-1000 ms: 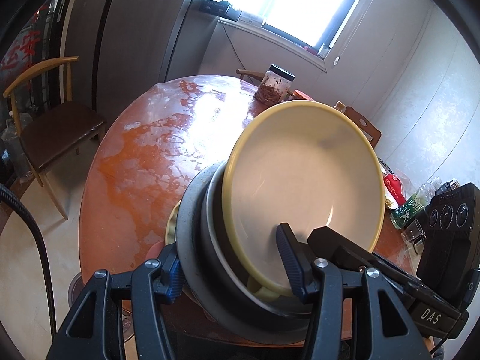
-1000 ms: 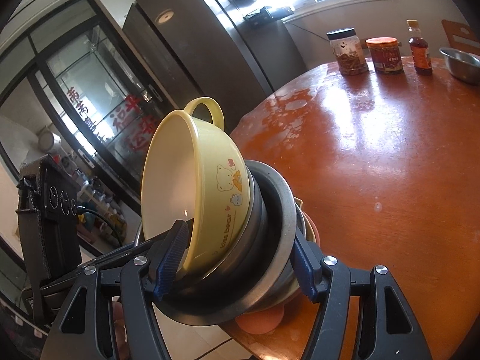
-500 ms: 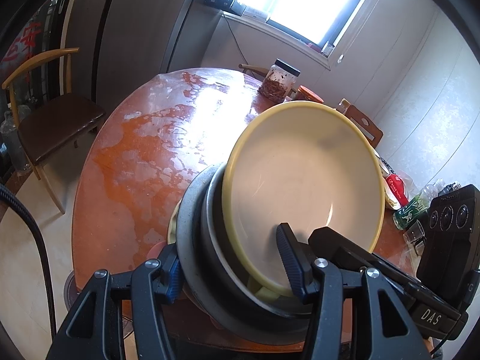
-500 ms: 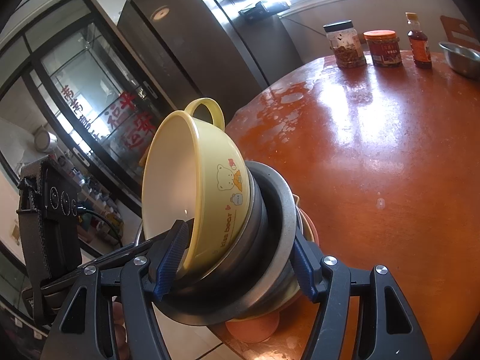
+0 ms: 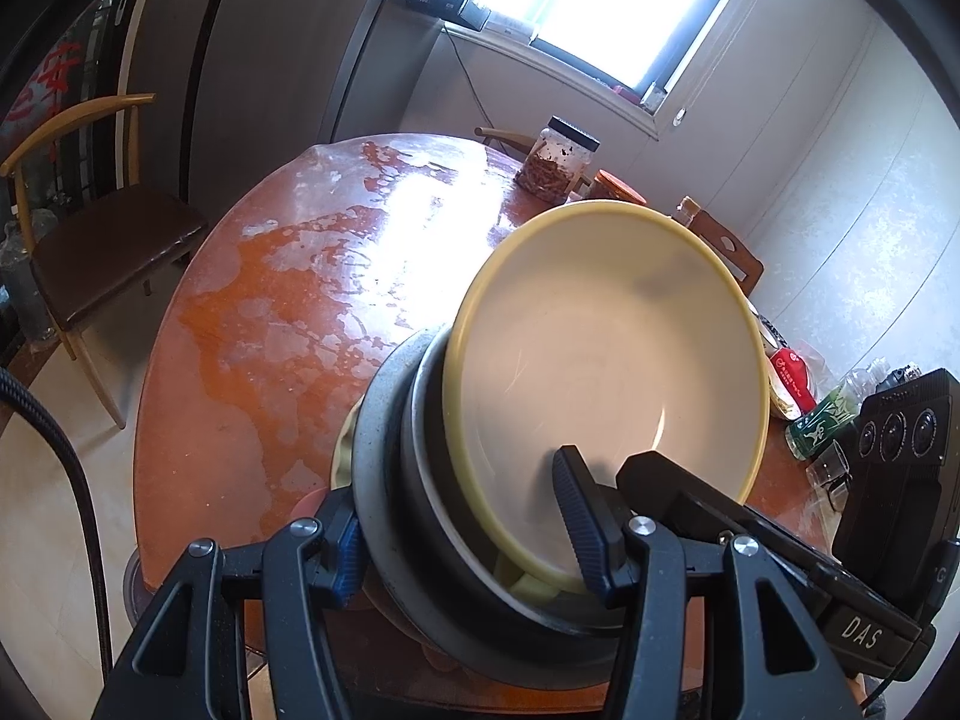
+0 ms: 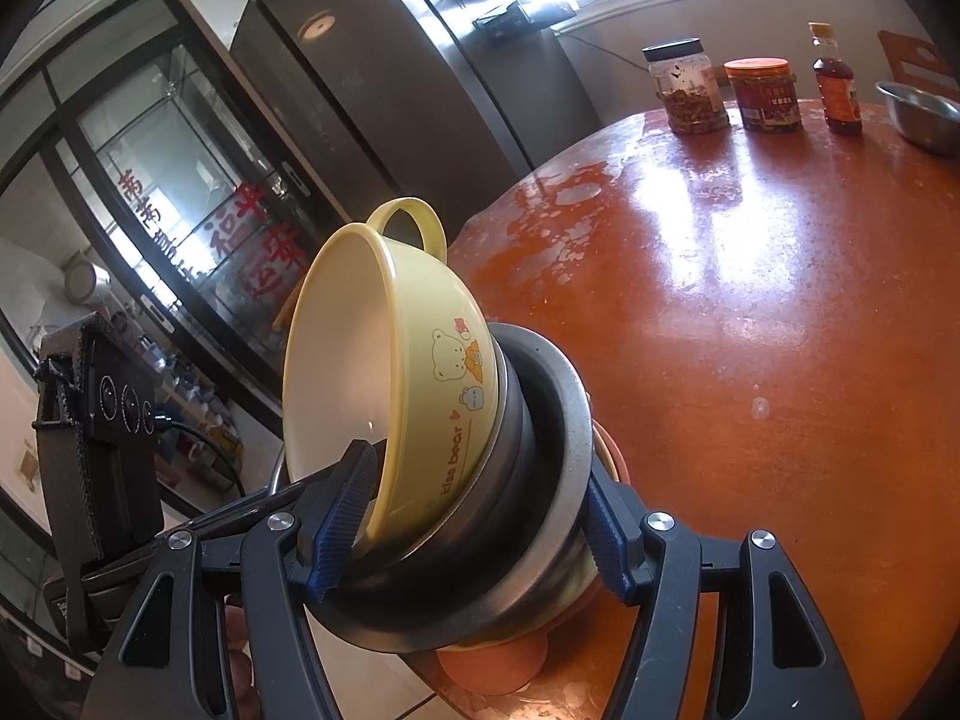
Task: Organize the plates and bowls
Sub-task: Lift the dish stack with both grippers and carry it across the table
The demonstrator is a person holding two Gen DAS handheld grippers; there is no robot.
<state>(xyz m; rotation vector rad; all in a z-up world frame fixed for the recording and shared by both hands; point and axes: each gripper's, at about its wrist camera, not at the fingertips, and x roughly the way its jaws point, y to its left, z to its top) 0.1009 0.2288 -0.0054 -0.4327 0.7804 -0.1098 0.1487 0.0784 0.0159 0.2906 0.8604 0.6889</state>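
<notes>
A nested stack of bowls is held on edge, tilted, over the near rim of the round wooden table (image 5: 252, 324). On top is a yellow bowl with a bear print (image 6: 420, 372), cream inside (image 5: 606, 360). Under it sit steel bowls (image 6: 540, 480) (image 5: 384, 480), then a yellow and a pink dish (image 6: 492, 666). My left gripper (image 5: 462, 528) is shut on the stack, one finger inside the yellow bowl, the other behind the steel rim. My right gripper (image 6: 474, 516) clamps the same stack from the other side.
At the table's far side stand a dark-lidded jar (image 6: 684, 90), an orange-lidded jar (image 6: 765, 96), a sauce bottle (image 6: 837, 90) and a steel bowl (image 6: 918, 114). A chair (image 5: 90, 240) stands left of the table. A fridge and glass cabinet lie behind.
Both grippers and the stack have risen slightly and shifted over the table; more of the tabletop and jars shows. The grip is unchanged.
</notes>
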